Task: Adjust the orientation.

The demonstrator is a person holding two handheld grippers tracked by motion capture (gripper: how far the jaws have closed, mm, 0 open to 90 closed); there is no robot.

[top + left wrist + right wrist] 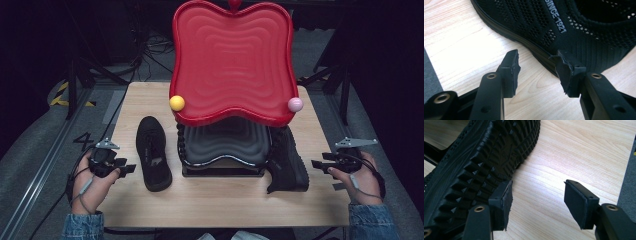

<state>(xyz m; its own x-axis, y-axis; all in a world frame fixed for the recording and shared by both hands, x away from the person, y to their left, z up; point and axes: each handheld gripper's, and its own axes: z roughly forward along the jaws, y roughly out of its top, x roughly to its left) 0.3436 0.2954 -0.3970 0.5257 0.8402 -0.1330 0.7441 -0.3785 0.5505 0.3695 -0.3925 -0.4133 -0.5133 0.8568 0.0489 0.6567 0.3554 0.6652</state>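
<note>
A black mesh shoe (152, 152) lies upright on the wooden table (220, 200), left of centre; its side reads "SINCE 1921" (556, 17). My left gripper (125, 168) stands open just left of it, jaws apart near the sole edge (537, 72). A second black shoe (286, 162) lies on its side at the right, its treaded sole (474, 167) turned outward. My right gripper (320, 166) is open right of it, with one pad (502, 202) close to the sole. Nothing sits between either pair of jaws.
A large red wavy tray (232, 62) stands raised over a black stand (225, 147) at the table's centre. A yellow ball (177, 103) and a pink ball (295, 104) sit at its front corners. Grey floor and dark stands surround the table.
</note>
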